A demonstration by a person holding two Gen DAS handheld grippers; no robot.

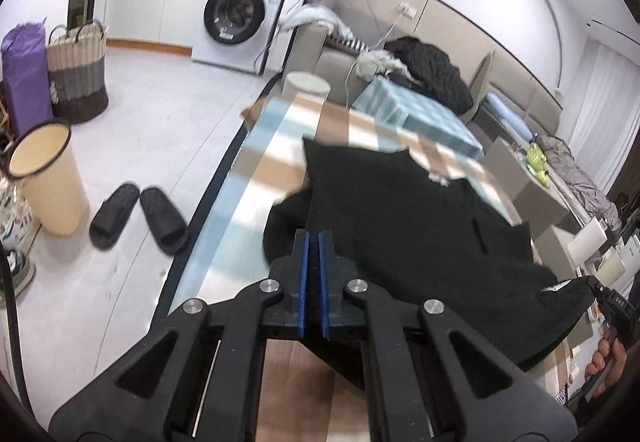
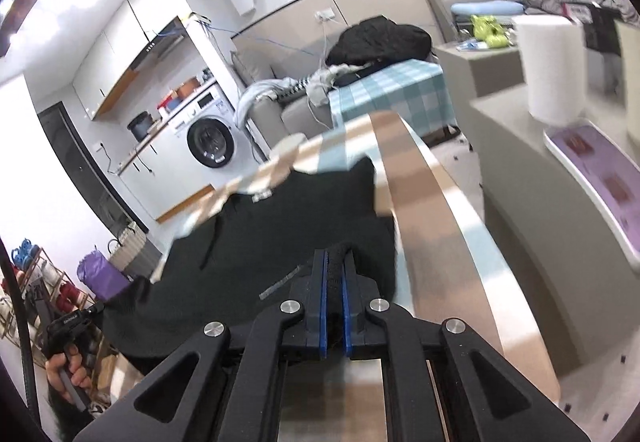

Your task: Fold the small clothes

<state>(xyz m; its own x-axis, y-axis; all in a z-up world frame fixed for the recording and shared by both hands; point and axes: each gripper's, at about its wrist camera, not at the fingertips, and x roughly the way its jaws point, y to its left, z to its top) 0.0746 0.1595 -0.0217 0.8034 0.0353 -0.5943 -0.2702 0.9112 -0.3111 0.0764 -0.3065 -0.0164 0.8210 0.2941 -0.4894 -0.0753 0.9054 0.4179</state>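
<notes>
A black garment lies spread on a table with a checked cloth, a small white label near its far edge. My left gripper is shut on the garment's near edge, which hangs lifted off the table. At the right edge of the left wrist view, my right gripper holds the other near corner. In the right wrist view, my right gripper is shut on a bunched roll of the black garment above the table. My left gripper and a hand show at lower left.
On the floor to the left are black slippers, a cream bin and a woven basket. A washing machine stands behind. Beyond the table stands a second table with a teal checked cloth. On the right stands a grey counter with a paper roll.
</notes>
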